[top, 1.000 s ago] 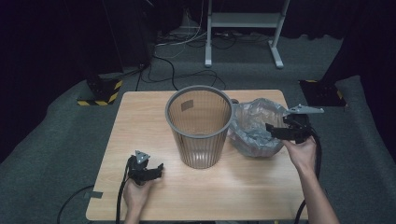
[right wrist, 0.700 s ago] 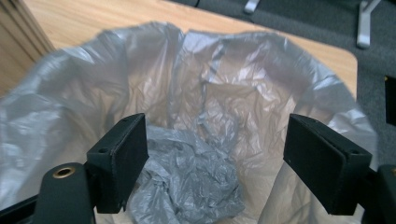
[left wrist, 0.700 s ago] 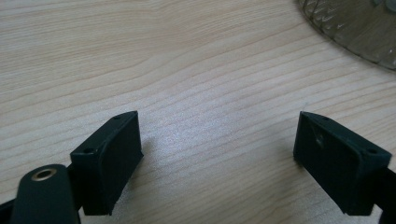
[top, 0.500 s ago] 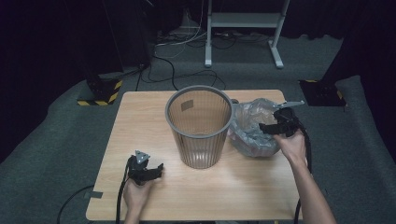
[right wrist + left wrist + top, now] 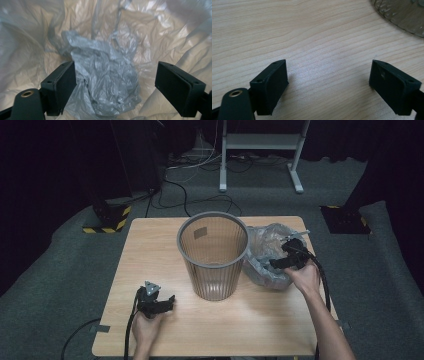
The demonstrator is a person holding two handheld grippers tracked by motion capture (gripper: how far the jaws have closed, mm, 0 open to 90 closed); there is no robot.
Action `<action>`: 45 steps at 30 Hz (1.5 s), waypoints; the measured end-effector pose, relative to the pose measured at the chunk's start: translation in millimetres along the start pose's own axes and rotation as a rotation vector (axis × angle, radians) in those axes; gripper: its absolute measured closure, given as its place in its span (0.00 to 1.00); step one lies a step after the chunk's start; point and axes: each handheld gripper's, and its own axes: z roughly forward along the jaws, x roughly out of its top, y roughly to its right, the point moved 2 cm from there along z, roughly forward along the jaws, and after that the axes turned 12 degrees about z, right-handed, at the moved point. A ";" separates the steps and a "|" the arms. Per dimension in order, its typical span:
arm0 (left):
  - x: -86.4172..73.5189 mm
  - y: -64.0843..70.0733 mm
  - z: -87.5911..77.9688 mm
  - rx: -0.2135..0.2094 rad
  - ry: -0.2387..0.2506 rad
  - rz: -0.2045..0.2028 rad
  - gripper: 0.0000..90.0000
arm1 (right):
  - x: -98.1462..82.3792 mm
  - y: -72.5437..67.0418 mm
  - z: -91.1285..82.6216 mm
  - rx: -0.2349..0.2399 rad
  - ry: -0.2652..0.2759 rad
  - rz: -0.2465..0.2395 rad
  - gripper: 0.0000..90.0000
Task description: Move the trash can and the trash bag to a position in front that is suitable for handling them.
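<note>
A crinkly plastic bag (image 5: 267, 257) sits on the right side of the wooden table (image 5: 150, 250). It is grey and see-through, thin and shiny, and full of folds. It lies in a loose heap with its top open, and it touches the side of the bin (image 5: 213, 255) right next to it. The bin is a tall grey basket with ribbed walls and an open top, and it stands upright in the middle of the table.

The right gripper (image 5: 281, 261) is down in the open top of the bag. Its jaws have just been opening and now stand wide apart. In the right gripper view, a bunched grey lump of the bag (image 5: 105, 85) sits between the two jaws, but the jaws do not squeeze it. Pale, wrinkly plastic is all around the lump.

The left gripper (image 5: 167, 301) rests low on the near left part of the table, well away from the bag. Its jaws are wide open too, with bare wood between them.
</note>
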 end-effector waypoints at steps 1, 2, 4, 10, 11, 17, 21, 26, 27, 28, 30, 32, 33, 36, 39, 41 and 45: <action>0.0 0.0 0.0 0.000 0.000 0.000 0.17 | -0.4 0.0 2.1 -0.001 -0.007 -0.001 0.18; 0.0 0.0 0.0 0.000 0.000 0.000 0.17 | -0.8 0.0 3.5 0.002 -0.014 0.000 0.18; 0.0 0.0 0.0 0.000 0.000 0.000 0.17 | -2.1 -0.1 7.3 0.002 -0.038 -0.001 0.18; 0.0 0.1 0.0 0.000 0.000 0.000 0.17 | -7.3 1.5 18.4 0.035 -0.107 -0.020 0.34; 0.0 0.1 0.0 0.000 0.000 0.000 0.17 | -9.2 2.7 19.9 0.044 -0.106 -0.018 0.39; 0.0 0.2 -0.1 0.000 0.000 0.000 0.18 | -20.4 13.6 27.3 0.078 -0.107 0.015 0.64; 0.0 0.2 -0.1 0.000 0.001 0.000 0.18 | -24.1 20.0 26.9 0.097 -0.104 0.036 0.77; 0.0 0.2 -0.1 0.000 0.000 0.000 0.18 | -26.5 19.6 24.7 0.083 -0.094 0.025 0.86; 0.0 0.1 -0.1 -0.001 0.001 0.001 0.18 | -26.7 19.8 24.6 0.082 -0.092 0.023 0.88; 0.0 0.2 -0.1 -0.001 0.000 0.000 0.18 | -27.0 19.9 24.3 0.080 -0.091 0.024 0.90; 0.0 0.1 -0.1 -0.001 0.001 0.001 0.18 | -27.4 20.2 23.4 0.080 -0.088 0.023 0.92; 0.0 0.1 -0.1 -0.001 0.000 0.001 0.18 | -27.7 20.6 21.9 0.082 -0.084 0.020 0.93; 0.0 0.1 -0.1 -0.001 0.001 0.001 0.18 | -27.8 21.0 21.0 0.081 -0.083 0.018 0.94; 0.0 0.1 -0.1 -0.001 0.000 0.001 0.18 | -28.0 22.4 18.0 0.076 -0.081 0.021 0.94; 0.0 0.1 -0.1 -0.001 0.000 0.001 0.18 | -28.6 24.4 15.6 0.074 -0.079 0.026 0.95; 0.0 0.1 -0.1 0.000 0.000 0.001 0.18 | -29.0 25.6 14.2 0.079 -0.076 0.026 0.95; 0.0 0.1 -0.1 -0.001 0.001 0.002 0.18 | -29.7 28.8 10.7 0.083 -0.072 0.035 0.95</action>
